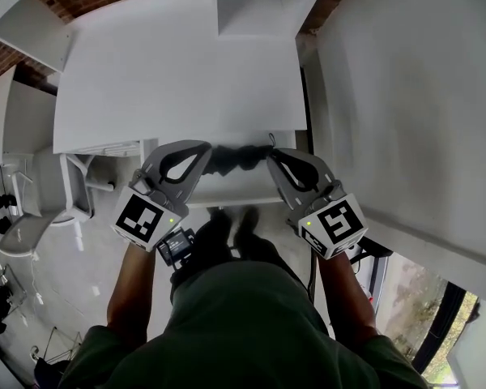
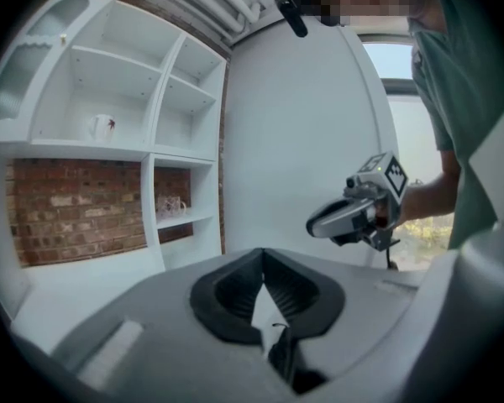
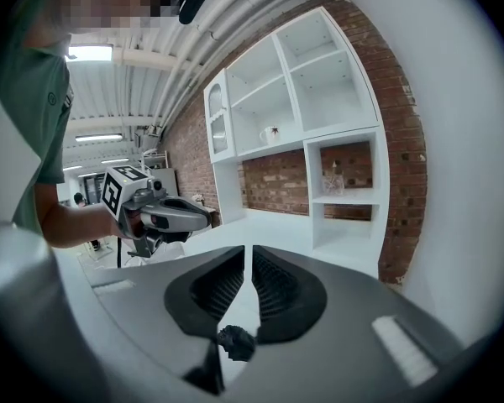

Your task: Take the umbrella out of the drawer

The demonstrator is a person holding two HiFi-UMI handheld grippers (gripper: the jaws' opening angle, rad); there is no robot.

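Note:
A black folded umbrella (image 1: pixel 235 159) hangs level between my two grippers, just above the front edge of the white table (image 1: pixel 170 71). My left gripper (image 1: pixel 204 149) is shut on its left end; in the left gripper view a thin black piece of the umbrella (image 2: pixel 281 359) shows low between the closed jaws of the left gripper (image 2: pixel 264 254). My right gripper (image 1: pixel 274 154) holds the right end. In the right gripper view a black knob of the umbrella (image 3: pixel 235 342) sits in the narrow slit of the right gripper (image 3: pixel 249 252). No drawer is clearly visible.
A white shelf unit (image 1: pixel 259 6) stands at the table's far side, with a cup (image 2: pixel 101 126) on one shelf. A tall white panel (image 1: pixel 405 96) runs along the right. A white chair (image 1: pixel 32 209) stands on the floor to the left. Behind is brick wall (image 3: pixel 277 183).

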